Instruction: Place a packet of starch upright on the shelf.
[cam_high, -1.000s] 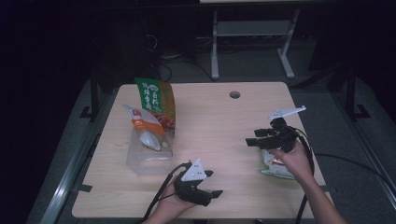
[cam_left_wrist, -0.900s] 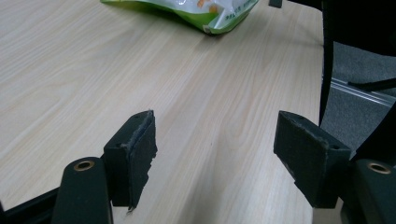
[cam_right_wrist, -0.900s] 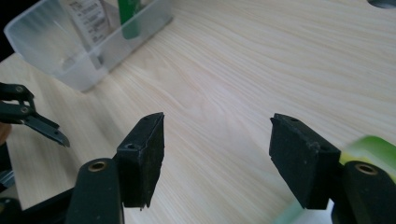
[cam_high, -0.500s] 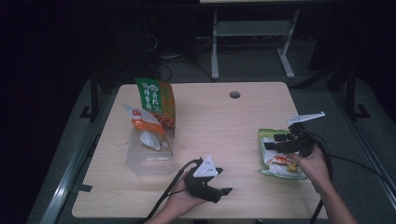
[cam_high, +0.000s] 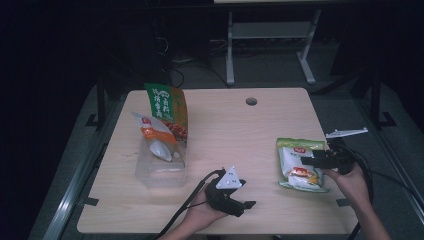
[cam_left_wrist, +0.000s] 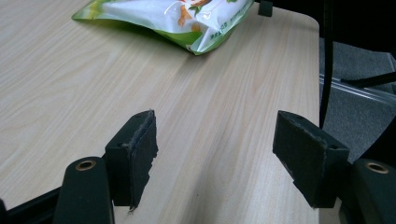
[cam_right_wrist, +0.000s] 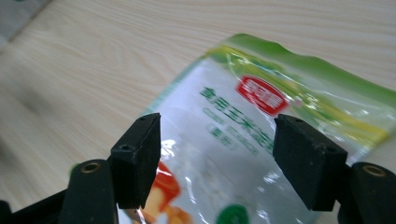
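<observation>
Right tool (cam_high: 314, 161) jaws wide, empty, above green pouch (cam_high: 299, 162) flat on desk (cam_high: 240, 130) | left tool (cam_high: 239, 206) wide, empty — we judge pickup not yet begun; clear bin (cam_high: 160, 169) already holds two bags

The worktop (cam_high: 225, 130) is faced in pale, matt wood-grain laminate. The green-edged pouch (cam_right_wrist: 261, 140) is made of glossy, crinkled plastic film. The right tool (cam_right_wrist: 217, 163) is fitted with matt black, rough-edged foam pads (cam_right_wrist: 140, 158).
</observation>
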